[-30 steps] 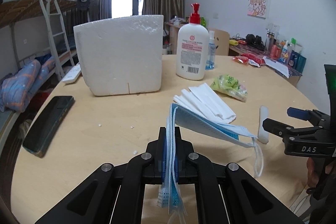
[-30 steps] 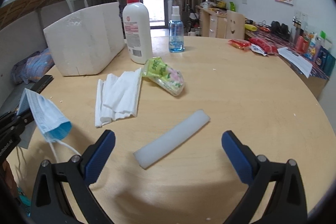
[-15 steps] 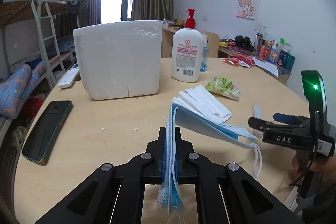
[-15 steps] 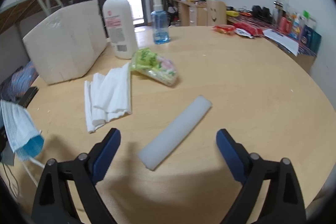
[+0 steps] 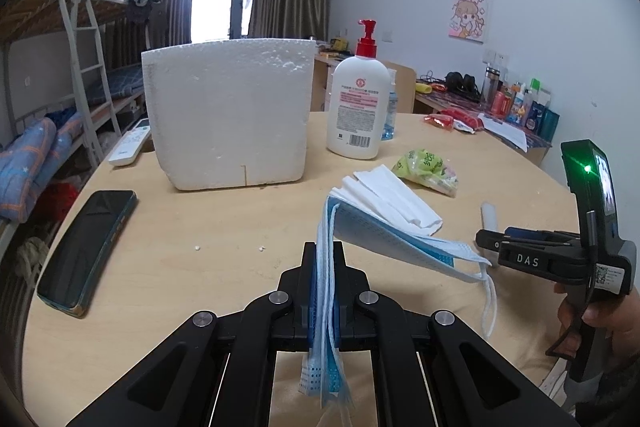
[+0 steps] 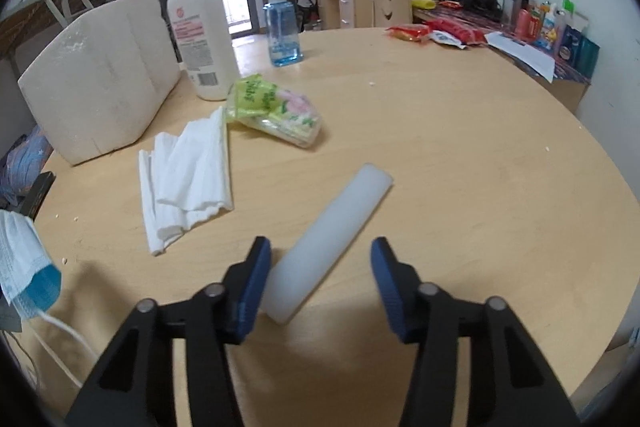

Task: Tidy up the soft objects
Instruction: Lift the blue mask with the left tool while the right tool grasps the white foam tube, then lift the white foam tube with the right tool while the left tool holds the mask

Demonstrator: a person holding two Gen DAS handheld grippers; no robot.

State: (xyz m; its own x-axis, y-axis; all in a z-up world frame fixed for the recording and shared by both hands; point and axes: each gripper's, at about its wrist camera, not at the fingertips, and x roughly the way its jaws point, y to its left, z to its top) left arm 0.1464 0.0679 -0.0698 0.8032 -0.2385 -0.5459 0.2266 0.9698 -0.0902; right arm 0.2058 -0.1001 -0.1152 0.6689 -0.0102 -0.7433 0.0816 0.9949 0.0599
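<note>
My left gripper point(image 5: 323, 255) is shut on a blue face mask point(image 5: 384, 239), which droops to the right with its ear loops hanging; the same mask point(image 6: 24, 267) shows at the left edge of the right wrist view. A white foam stick point(image 6: 340, 231) lies on the round wooden table point(image 6: 460, 147). Its near end sits between the blue pads of my right gripper point(image 6: 320, 255), whose jaws are closing. The left pad is close against the stick and the right pad stands clear of it. Folded white tissues point(image 6: 188, 175) and a green tissue pack point(image 6: 276, 111) lie further back.
A white foam box point(image 5: 228, 115) stands at the back left, with a lotion pump bottle point(image 5: 358, 107) and a blue spray bottle point(image 6: 284, 31) beside it. A dark phone point(image 5: 88, 247) lies near the table's left edge. Snack packets point(image 6: 436, 33) lie far right.
My right gripper has come down over the foam stick's near end and its jaws have narrowed around it. The left gripper still holds the mask in about the same place.
</note>
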